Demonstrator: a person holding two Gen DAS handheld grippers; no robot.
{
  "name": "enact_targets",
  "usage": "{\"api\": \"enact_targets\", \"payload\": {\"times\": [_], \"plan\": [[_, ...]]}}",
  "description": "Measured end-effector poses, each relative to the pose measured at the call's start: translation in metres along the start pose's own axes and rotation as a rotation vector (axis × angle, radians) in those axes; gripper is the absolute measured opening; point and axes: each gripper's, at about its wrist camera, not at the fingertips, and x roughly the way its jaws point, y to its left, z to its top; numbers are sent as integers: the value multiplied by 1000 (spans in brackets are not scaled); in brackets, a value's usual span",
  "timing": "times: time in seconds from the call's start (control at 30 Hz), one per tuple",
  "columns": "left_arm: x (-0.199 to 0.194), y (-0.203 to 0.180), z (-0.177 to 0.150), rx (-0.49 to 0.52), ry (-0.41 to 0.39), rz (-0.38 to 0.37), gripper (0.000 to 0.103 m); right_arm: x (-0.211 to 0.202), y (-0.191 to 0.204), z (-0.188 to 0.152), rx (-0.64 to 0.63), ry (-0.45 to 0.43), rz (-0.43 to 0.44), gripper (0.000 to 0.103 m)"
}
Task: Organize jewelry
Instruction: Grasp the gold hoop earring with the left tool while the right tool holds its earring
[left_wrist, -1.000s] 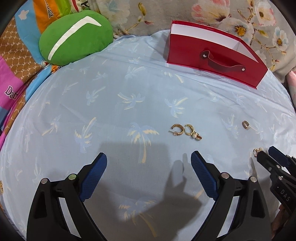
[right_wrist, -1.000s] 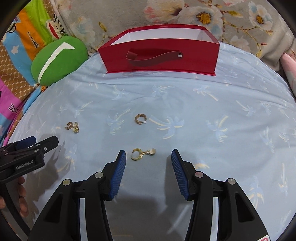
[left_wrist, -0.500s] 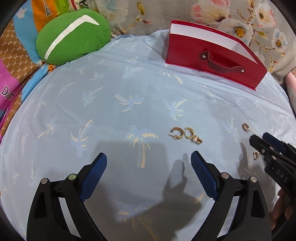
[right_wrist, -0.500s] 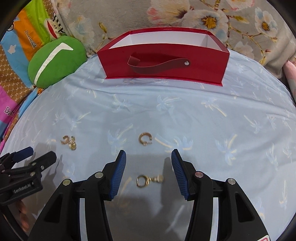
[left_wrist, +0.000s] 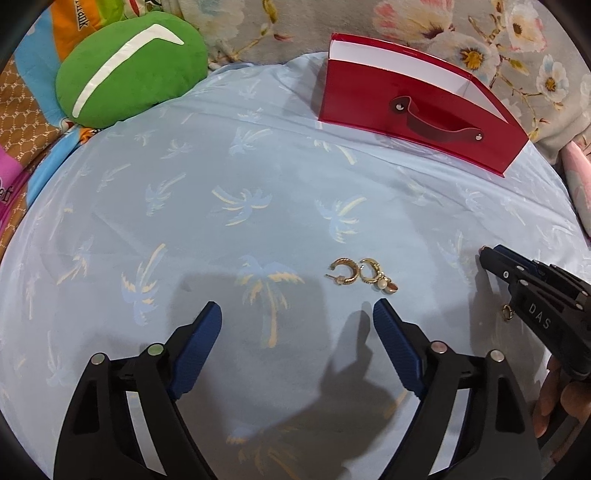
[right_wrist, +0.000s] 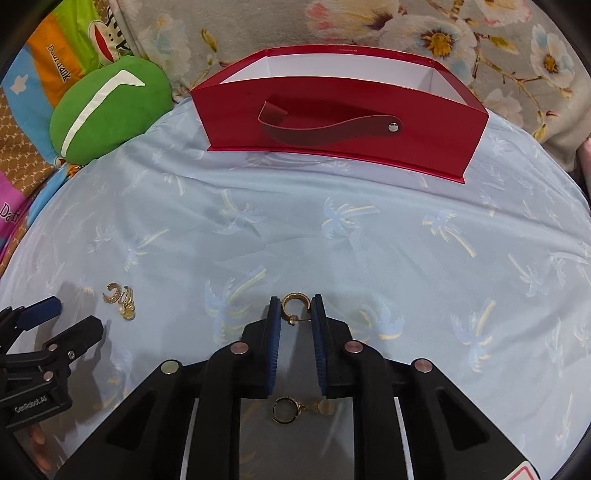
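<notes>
On the pale blue palm-print sheet, a gold hoop earring (right_wrist: 294, 301) lies between the tips of my right gripper (right_wrist: 295, 314). Its jaws are closing and the blue pads touch the hoop's sides. A gold drop earring (right_wrist: 286, 409) rests on the sheet under that gripper's body. Farther left lie another gold hoop (left_wrist: 345, 272) and a pearl drop earring (left_wrist: 376, 278), side by side. They sit just ahead of my left gripper (left_wrist: 295, 308), whose wide jaws are closing a little with nothing between them. The red box (right_wrist: 332, 122) stands open at the back.
A green cushion (left_wrist: 129, 70) sits at the back left beside colourful bedding. A floral blanket (right_wrist: 443, 33) lies behind the box. The right gripper (left_wrist: 491, 258) reaches in at the right edge of the left wrist view, held by a hand (left_wrist: 554, 402).
My right gripper moved forward past the drop earring to the lone hoop and its jaws closed in on it. The left gripper's jaws narrowed slightly.
</notes>
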Motion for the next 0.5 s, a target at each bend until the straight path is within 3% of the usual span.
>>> {"api": "enact_targets", "payload": {"times": [0.13, 0.3, 0.5], "plan": [[5, -1, 5, 8, -1, -24, 73, -6, -7, -5, 29, -9, -4, 15], [9, -3, 10, 44, -15, 18, 56, -12, -17, -13, 72, -7, 13, 15], [8, -9, 10, 62, -10, -25, 55, -13, -20, -14, 89, -8, 25, 15]]}}
